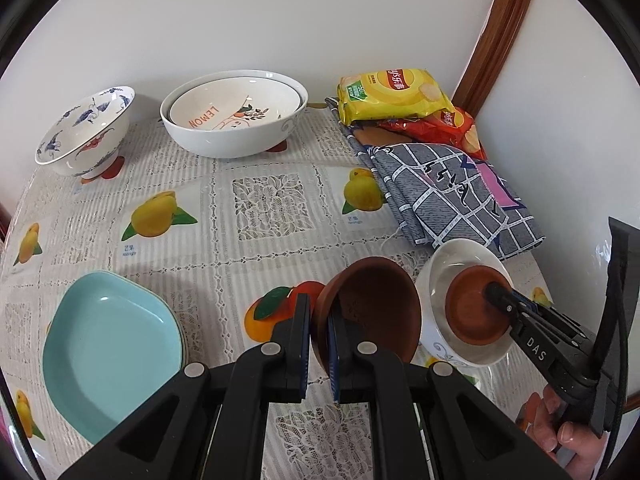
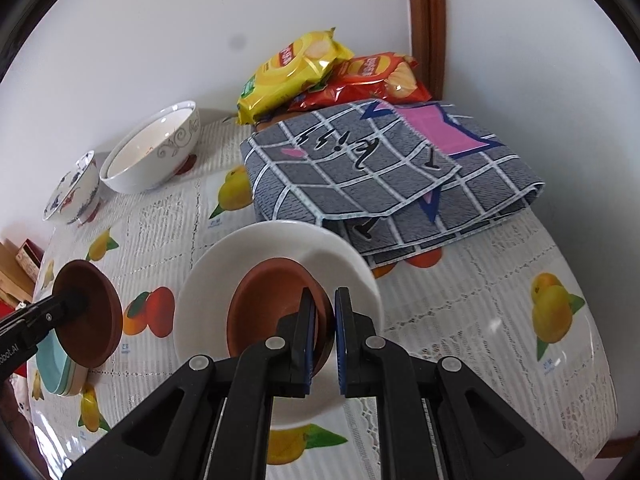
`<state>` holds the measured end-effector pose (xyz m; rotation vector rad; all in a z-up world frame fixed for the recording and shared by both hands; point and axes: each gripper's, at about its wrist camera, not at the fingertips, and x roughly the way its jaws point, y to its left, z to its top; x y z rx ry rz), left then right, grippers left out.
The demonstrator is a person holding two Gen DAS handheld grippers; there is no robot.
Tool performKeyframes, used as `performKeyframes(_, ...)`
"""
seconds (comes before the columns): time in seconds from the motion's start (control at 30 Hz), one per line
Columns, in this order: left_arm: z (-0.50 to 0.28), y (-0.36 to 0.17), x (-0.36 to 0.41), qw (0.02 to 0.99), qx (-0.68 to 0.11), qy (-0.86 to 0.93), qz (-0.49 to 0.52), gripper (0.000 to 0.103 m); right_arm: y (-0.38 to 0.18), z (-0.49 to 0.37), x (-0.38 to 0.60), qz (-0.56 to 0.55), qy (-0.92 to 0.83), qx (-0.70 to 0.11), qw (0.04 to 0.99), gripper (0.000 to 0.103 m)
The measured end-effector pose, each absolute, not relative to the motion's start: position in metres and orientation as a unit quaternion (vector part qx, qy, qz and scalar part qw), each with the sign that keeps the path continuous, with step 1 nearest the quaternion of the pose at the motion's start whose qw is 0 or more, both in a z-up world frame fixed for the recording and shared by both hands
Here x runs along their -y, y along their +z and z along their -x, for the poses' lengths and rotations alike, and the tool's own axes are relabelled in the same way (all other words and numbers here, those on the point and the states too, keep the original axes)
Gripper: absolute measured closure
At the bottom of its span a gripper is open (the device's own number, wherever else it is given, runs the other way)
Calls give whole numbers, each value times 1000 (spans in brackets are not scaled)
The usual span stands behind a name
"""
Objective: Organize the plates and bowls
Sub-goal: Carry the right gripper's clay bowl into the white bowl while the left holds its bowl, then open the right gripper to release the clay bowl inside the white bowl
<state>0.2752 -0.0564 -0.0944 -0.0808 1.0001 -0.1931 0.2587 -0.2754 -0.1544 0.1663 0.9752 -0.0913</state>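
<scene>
1. Left gripper (image 1: 318, 336): jaws closed on the rim of a brown bowl (image 1: 372, 308), one pad inside, one outside. The bowl is tilted on edge, near-centre of the table, just left of the white bowl.
2. Right gripper (image 2: 323, 336): jaws pinched on the rim of a second brown bowl (image 2: 272, 300). This one sits tilted inside a white bowl (image 2: 224, 276) near the right side of the table, close to the folded cloth.
3. Whether either brown bowl touches what is under it: cannot tell.
4. Teal plates (image 1: 108, 352): stacked, near left, by the table edge.
5. Far side, by the wall: a blue-patterned bowl (image 1: 86, 132) at far left; right of it a large white bowl (image 1: 236, 120) with a "LEMON" bowl (image 1: 224, 110) nested inside.
6. Far right: a yellow chip bag (image 1: 390, 94) lying over a red chip bag (image 1: 452, 126), with a grey checked cloth (image 1: 448, 196) folded in front of them.
7. The table is covered with a fruit-print tablecloth (image 1: 264, 200).
8. A hand (image 1: 560, 432) holds the right gripper's handle at the near right edge.
</scene>
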Motion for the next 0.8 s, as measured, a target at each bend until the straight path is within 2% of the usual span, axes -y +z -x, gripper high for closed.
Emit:
performKeyframes(0.4,-282,-100,55,870,-481,-98,42,95,-170,-268,266,-71,-37,-492,867,93)
performKeyframes(0.8,-287,-105,51,868,-485,-96,43,95,-181,-276,250,-1,-74,-502,862,92)
